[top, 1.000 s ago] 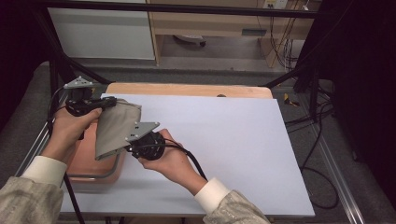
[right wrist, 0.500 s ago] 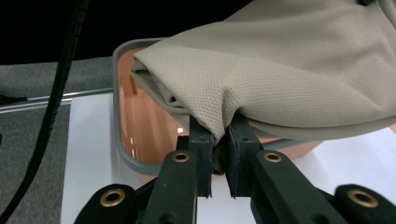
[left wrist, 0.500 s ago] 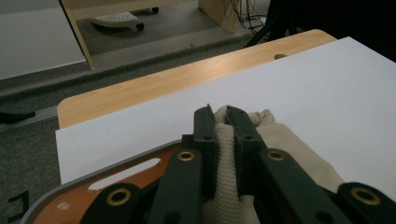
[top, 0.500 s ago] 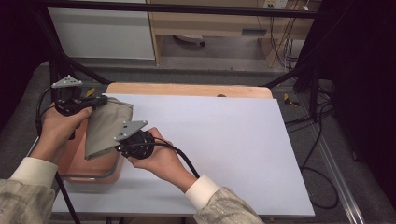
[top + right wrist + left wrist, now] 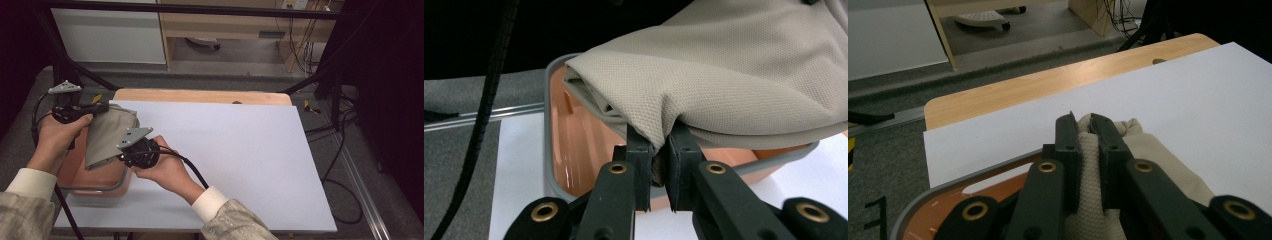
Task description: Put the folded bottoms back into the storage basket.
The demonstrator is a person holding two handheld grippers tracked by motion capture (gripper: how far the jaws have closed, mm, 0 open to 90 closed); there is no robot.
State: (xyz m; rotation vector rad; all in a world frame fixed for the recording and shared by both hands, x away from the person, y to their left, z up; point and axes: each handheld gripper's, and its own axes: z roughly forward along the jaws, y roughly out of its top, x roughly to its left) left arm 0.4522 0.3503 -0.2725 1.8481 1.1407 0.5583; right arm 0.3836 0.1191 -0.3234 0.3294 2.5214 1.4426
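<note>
Two grippers pinch folded cloth (image 5: 107,137), long axis slanting toward person.

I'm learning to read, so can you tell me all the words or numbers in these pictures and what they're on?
There are none to read: the beige cloth, the orange bin and the white table sheet are all plain.
A small label on the wooden furniture behind the table is too blurred to read.

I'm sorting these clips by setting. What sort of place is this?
Probably a lab or workshop set up for recording: a table topped with a white board inside a black metal frame, loose cables on grey carpet, and plain wooden furniture behind.
</note>
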